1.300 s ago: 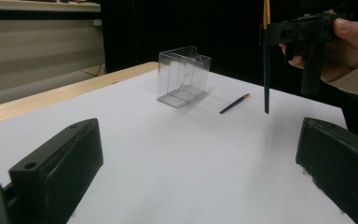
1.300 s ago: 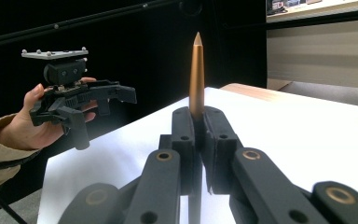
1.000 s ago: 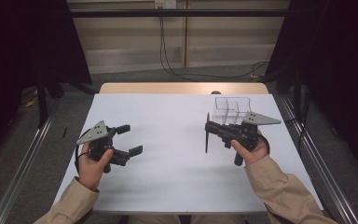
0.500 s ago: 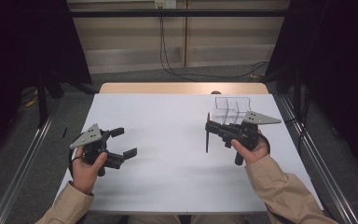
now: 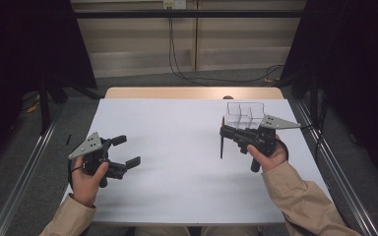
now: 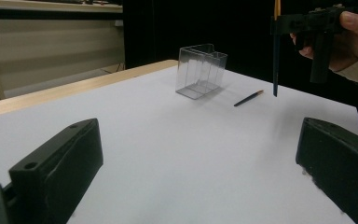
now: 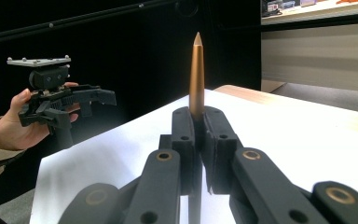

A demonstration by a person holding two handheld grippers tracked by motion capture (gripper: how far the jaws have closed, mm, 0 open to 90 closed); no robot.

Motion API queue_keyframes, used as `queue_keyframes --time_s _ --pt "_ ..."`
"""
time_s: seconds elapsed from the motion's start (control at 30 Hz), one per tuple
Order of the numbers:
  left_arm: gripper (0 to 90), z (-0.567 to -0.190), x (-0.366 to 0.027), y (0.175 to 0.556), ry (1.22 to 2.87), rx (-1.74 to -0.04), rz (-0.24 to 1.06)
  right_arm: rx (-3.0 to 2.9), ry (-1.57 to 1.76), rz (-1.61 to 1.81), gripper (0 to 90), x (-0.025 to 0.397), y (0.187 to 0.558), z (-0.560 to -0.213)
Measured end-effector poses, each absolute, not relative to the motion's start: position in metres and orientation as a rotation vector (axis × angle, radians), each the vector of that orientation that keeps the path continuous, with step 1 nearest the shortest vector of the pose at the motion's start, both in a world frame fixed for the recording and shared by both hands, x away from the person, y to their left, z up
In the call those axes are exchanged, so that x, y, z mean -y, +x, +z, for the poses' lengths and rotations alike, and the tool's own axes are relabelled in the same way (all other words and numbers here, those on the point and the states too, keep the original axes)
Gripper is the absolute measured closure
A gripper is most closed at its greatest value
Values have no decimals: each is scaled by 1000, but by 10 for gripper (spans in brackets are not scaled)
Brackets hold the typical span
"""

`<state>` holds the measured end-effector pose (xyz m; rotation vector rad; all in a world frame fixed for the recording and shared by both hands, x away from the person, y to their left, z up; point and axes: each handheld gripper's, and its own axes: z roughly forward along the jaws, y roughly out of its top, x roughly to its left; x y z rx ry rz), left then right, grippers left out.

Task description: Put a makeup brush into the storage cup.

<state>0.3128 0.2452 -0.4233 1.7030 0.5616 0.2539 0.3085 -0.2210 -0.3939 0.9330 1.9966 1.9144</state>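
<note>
My right gripper (image 5: 222,135) clamps a pencil (image 5: 221,141) upright above the table, just beside the clear organizer (image 5: 246,114); my left gripper (image 5: 127,150), released, waits well apart.

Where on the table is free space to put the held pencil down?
The white table is bare between the left gripper and the right gripper holding the pencil. It is crowded at the far right, by the clear container and the second pencil.
</note>
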Motion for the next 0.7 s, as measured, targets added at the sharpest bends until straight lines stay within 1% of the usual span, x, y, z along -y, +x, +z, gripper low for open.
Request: queue_keyframes --time_s 0.7 --pt "4 -424 -243 313 1709 -558 255 -1955 965 1863 839 240 325 -383"
